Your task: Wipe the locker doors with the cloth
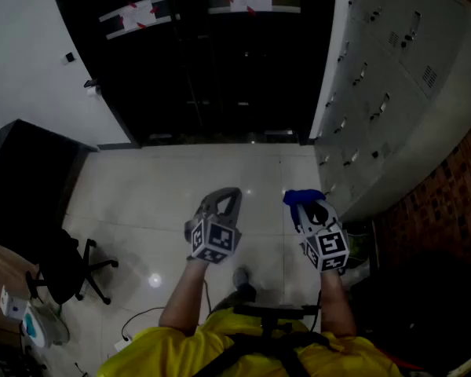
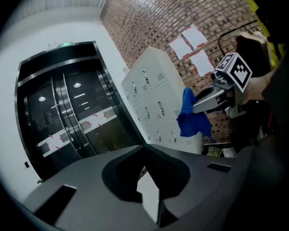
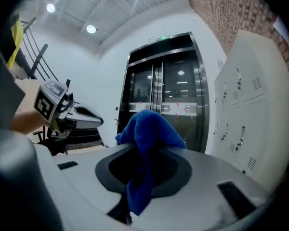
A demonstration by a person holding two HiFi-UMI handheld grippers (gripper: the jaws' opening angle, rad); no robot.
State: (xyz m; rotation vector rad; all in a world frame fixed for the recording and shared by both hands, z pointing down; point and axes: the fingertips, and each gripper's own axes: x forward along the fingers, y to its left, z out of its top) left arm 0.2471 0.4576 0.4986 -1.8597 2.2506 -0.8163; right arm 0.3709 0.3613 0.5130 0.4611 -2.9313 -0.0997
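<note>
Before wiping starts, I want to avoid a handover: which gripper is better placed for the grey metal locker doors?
Right. The right gripper is shut on the blue cloth and sits nearer the grey metal lockers; the left gripper is shut, empty, and farther from them.

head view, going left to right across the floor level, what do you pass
chair → left gripper → right gripper holding the cloth → lockers
</note>
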